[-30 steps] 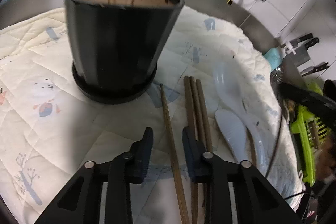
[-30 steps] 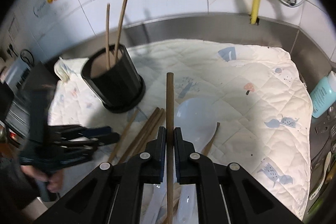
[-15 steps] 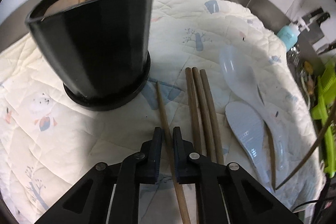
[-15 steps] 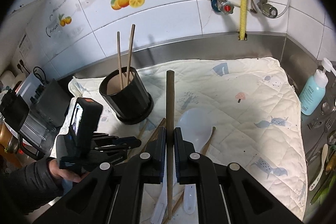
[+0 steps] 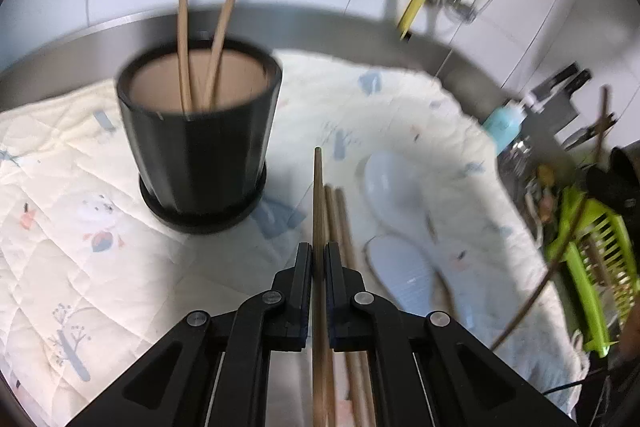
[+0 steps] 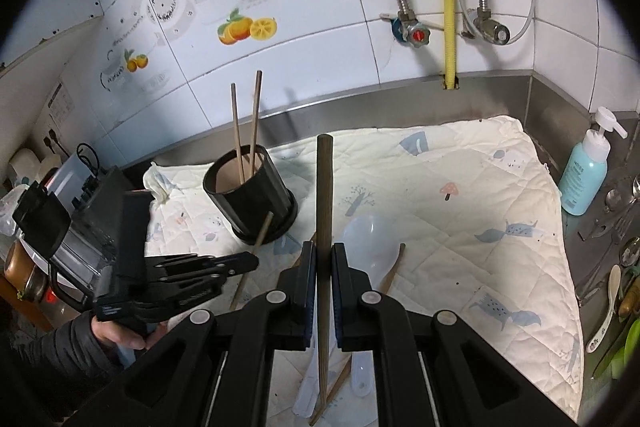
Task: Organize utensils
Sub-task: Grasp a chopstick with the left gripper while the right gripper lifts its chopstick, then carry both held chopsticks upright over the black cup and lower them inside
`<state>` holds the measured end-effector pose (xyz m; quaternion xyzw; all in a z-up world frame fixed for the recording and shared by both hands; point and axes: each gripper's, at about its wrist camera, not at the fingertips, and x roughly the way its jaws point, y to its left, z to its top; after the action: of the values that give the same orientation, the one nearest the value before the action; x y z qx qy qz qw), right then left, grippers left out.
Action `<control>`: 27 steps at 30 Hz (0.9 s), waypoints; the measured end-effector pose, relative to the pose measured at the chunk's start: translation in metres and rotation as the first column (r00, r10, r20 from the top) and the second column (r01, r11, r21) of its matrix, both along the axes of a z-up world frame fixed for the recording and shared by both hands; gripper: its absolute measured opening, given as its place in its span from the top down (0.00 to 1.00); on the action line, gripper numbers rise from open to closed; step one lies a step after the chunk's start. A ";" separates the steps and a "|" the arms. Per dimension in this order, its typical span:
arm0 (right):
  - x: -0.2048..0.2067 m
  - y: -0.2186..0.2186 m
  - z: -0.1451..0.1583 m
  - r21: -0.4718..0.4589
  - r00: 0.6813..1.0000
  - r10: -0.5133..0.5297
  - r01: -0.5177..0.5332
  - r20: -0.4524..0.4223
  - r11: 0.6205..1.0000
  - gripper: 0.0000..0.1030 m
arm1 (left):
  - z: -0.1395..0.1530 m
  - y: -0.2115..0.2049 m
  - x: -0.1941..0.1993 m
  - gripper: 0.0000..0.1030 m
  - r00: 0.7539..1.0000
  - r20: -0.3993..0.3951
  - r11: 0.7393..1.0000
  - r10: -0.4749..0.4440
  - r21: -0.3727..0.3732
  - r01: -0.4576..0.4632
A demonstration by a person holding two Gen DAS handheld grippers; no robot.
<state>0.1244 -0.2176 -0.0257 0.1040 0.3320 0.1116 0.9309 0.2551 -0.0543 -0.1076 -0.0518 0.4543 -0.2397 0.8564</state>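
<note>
You can read no text anywhere; the print on the blue soap bottle (image 6: 581,175) is too small.

Black holder (image 6: 250,195), tan inside; beside it cream quilted mat (image 6: 460,195) with blue fish, trees; brown chopsticks (image 5: 340,227); white spoons (image 5: 390,183); turquoise soap bottle (image 6: 582,177).
</note>
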 end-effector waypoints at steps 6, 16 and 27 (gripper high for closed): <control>-0.008 0.003 0.011 -0.002 0.999 0.005 -0.005 0.038 1.000 0.91 | 0.041 0.016 -0.025 0.94 0.997 0.080 0.998 0.023 -0.064 -0.017; -0.018 0.010 0.026 -0.008 0.996 0.008 -0.007 0.088 1.000 0.91 | 0.098 0.042 -0.055 0.94 0.979 0.195 0.991 0.057 -0.134 -0.031; -0.016 0.016 0.038 -0.007 0.992 0.010 -0.009 0.123 1.000 0.91 | 0.147 0.060 -0.061 0.94 0.949 0.301 0.984 0.088 -0.174 -0.036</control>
<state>0.1079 -0.2013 0.0122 0.0924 0.2747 0.1213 0.9494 0.1939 0.0053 0.0398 -0.0992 0.2918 -0.2547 0.9166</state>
